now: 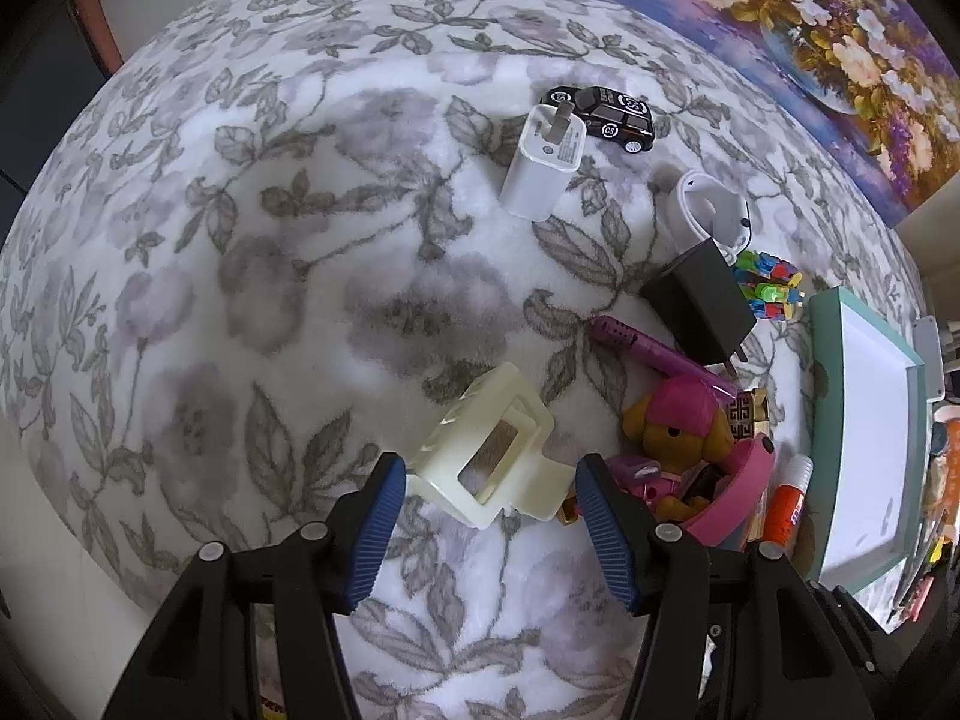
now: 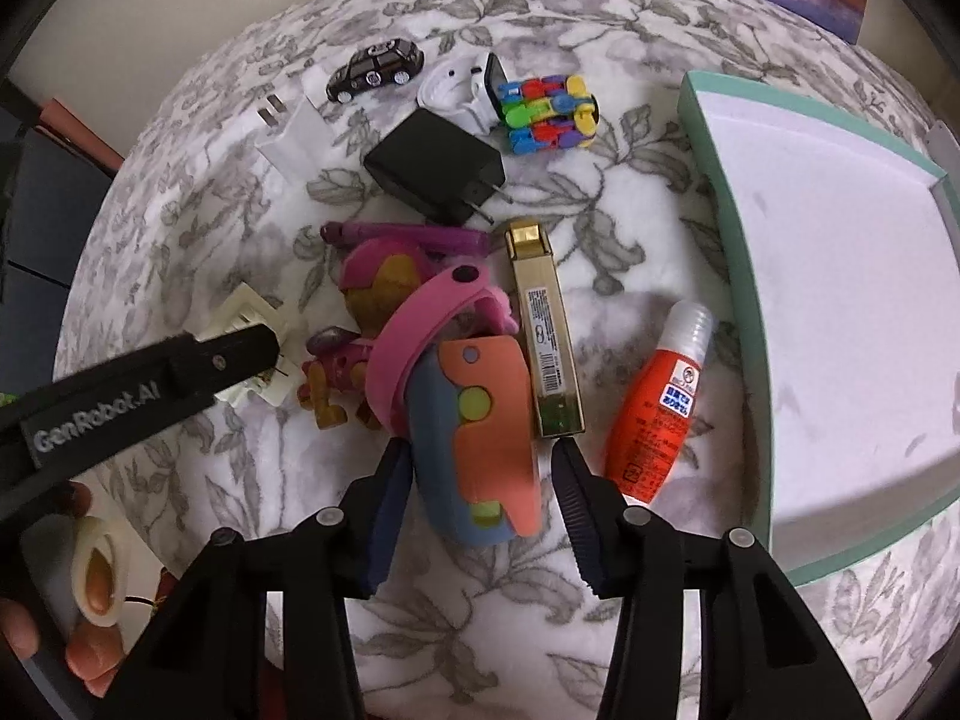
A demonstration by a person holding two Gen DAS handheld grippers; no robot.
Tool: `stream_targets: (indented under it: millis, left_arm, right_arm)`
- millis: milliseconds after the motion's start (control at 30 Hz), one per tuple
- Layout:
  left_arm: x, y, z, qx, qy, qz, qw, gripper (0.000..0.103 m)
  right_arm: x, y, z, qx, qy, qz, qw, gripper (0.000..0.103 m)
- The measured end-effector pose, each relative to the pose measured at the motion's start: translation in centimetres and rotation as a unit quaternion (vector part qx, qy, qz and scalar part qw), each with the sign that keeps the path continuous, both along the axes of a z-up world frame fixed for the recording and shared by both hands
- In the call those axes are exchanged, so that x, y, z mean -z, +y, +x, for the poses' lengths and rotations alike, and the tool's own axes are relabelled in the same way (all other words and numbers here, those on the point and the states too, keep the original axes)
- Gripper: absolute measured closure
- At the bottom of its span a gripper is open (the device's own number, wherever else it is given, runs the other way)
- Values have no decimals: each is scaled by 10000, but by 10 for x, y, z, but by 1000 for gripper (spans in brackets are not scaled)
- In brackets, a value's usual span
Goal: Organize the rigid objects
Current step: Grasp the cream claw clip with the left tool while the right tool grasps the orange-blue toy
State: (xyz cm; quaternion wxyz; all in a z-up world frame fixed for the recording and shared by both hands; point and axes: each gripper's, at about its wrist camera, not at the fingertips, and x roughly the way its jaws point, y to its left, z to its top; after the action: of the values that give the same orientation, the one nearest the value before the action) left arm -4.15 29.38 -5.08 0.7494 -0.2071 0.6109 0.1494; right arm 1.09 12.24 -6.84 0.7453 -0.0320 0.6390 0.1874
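Observation:
A cream plastic bracket (image 1: 486, 462) lies on the flowered blanket between the blue pads of my left gripper (image 1: 489, 510). That gripper is open and straddles the bracket, with its pads close to both sides. In the right wrist view the bracket (image 2: 249, 318) is partly hidden under the left gripper's black finger (image 2: 180, 372). My right gripper (image 2: 480, 480) is open around an orange and blue toy (image 2: 480, 426) with a pink band (image 2: 420, 324). A small gap shows at the toy's right side.
Scattered on the blanket are a black toy car (image 2: 375, 69), white charger (image 2: 288, 132), black charger (image 2: 435, 165), colourful block toy (image 2: 549, 114), plush dog with pink cap (image 1: 678, 426), gold box (image 2: 543, 330) and red glue bottle (image 2: 657, 408). A teal-rimmed white box (image 2: 720, 192) stands at the right.

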Motion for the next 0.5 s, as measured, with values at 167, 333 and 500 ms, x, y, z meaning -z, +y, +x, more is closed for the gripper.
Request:
stream_targets:
  millis: [167, 333, 500]
  left_arm:
    - [0, -3, 3, 34, 5, 86, 10000, 40]
    - [1, -8, 8, 86, 17, 193, 9998, 40]
    - [-2, -5, 6, -2, -54, 113, 9999, 42]
  right_arm:
    - [5, 3, 0, -13, -1, -16, 10000, 58]
    - [-1, 2, -4, -11, -132, -44, 9999, 59]
    - [-15, -7, -2, 42, -222, 64, 9997, 60]
